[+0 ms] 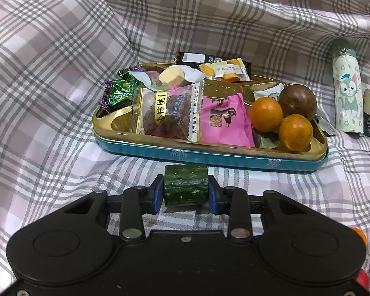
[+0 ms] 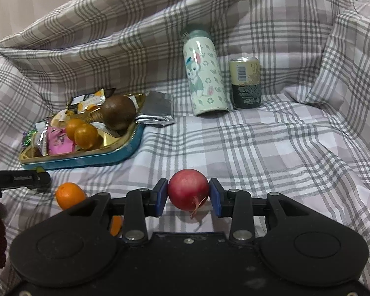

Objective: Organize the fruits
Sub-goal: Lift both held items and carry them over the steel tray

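Cucumber piece (image 1: pixel 186 185): dark green, cut flat at both ends, pinched between the blue pads of the left gripper (image 1: pixel 186 190), just in front of the tray's near wall, above the checked cloth.
Left gripper jaws: closed onto the cucumber piece, a pad pressing each cut end.
Red fruit (image 2: pixel 188 192): round, smooth, with a thin root-like tail hanging below; sits between the pads of the right gripper (image 2: pixel 188 193).
Right gripper jaws: narrowed around the red fruit, left pad touching, right pad touching or a hair off; firm hold or not, cannot tell.
Loose orange (image 2: pixel 70 195): on the cloth left of the right gripper, partly hidden behind its body; near the tip of the left gripper seen at the frame's left edge.
Tray (image 1: pixel 209 156): teal tin with a gold compartment insert, resting on the cloth.
Right compartment: two small oranges (image 1: pixel 266 114) touching each other, a brown round fruit (image 1: pixel 297 102) just behind them.
Other compartments: a walnut packet (image 1: pixel 166 113), a pink packet (image 1: pixel 224 120), a pastry packet (image 1: pixel 225 70), green foil sweets (image 1: pixel 120 91).
Beside the tray: a silver wrapper (image 2: pixel 157 109) at its far right corner.
Further right: a cartoon-printed bottle (image 2: pixel 204 76) standing tilted, a drink can (image 2: pixel 245 82) upright just beside it.
Surface: checked cloth (image 2: pixel 271 148), rumpled high behind everything.
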The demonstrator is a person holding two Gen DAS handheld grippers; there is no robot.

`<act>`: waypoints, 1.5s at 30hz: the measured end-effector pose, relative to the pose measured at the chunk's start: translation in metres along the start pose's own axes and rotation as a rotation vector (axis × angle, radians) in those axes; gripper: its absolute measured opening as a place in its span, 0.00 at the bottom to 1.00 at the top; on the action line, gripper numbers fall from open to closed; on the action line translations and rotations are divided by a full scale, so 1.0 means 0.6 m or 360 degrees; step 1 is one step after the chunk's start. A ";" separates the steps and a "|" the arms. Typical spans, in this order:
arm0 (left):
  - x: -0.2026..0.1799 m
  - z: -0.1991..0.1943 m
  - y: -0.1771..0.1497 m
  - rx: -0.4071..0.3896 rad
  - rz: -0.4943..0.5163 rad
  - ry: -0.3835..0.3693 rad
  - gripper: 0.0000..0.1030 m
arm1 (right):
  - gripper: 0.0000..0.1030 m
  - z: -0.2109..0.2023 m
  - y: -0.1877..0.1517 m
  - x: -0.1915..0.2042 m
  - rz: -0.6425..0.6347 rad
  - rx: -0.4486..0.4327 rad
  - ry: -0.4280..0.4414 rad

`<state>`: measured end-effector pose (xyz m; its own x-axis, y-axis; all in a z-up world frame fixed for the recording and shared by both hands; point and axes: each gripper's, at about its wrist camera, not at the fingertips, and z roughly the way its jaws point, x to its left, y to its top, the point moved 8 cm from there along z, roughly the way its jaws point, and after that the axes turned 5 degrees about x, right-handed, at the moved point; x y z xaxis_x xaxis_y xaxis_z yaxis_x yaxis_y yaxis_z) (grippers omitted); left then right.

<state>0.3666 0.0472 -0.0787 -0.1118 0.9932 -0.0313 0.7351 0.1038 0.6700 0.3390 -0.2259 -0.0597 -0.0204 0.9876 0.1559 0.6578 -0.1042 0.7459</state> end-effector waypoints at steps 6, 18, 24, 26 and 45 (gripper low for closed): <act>-0.006 -0.012 0.001 -0.0044 0.0016 -0.0011 0.43 | 0.37 -0.012 0.002 0.005 -0.0022 -0.0042 0.0017; -0.035 -0.044 0.007 -0.0179 0.0111 -0.0015 0.43 | 0.37 -0.016 0.004 0.013 0.0015 -0.0045 0.0053; -0.053 -0.070 0.004 -0.0274 0.0194 -0.0017 0.43 | 0.37 -0.023 0.002 0.029 -0.0034 -0.0074 0.0062; -0.056 -0.080 0.002 -0.0312 0.0212 -0.0015 0.43 | 0.37 -0.029 0.002 0.033 -0.0052 -0.0092 0.0066; 0.010 -0.261 0.065 -0.0438 0.0082 0.0101 0.43 | 0.37 -0.148 0.027 0.077 -0.0064 -0.0240 0.0234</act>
<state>0.2899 0.0490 0.0634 -0.1271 0.9907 0.0489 0.5327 0.0266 0.8459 0.2823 -0.1925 0.0171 -0.1613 0.9646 0.2087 0.5344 -0.0924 0.8402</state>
